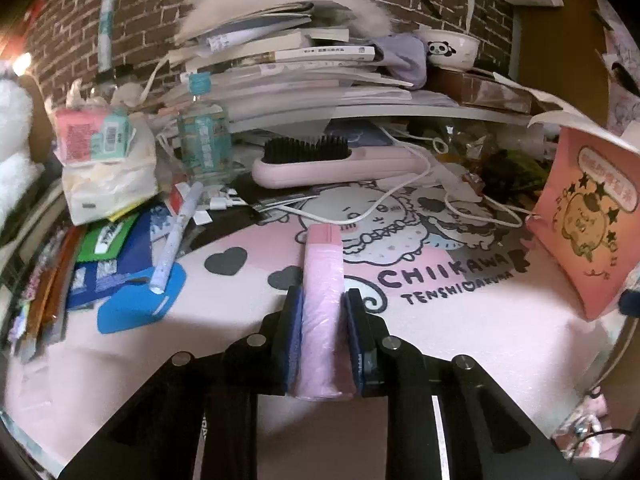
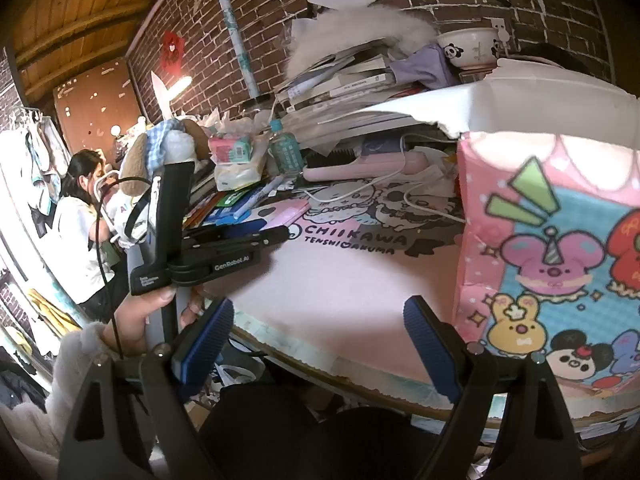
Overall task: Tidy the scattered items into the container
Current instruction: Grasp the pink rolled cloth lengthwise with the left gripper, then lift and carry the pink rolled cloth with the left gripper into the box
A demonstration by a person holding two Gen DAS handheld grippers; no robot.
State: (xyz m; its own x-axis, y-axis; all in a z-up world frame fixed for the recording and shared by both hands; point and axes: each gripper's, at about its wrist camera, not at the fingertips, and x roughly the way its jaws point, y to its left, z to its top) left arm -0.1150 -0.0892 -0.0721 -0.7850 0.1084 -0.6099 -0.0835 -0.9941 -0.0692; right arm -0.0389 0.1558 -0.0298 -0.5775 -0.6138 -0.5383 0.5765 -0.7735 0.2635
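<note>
A soft pink, plastic-wrapped rectangular packet (image 1: pixel 322 280) with a darker pink far end is seen clamped between the ribbed blue pads of the left gripper (image 1: pixel 321 300), its length running away from the camera above a pale pink cartoon-printed desk mat (image 1: pixel 460 320). The right gripper (image 2: pixel 318 340) is held with its jaws wide apart and nothing between them, at the near edge of the desk. Just to its right, a glossy pink paper gift bag (image 2: pixel 552 264) printed with cartoon animals is stood upright on the mat, its torn white rim open at the top. At the far side, a pink hairbrush with black bristles (image 1: pixel 336 162) is laid among white cables, and a clear plastic bottle (image 1: pixel 204 136) is stood at the left by crinkled tissue packs. A brown brick wall (image 1: pixel 132 12) is seen behind.
</note>
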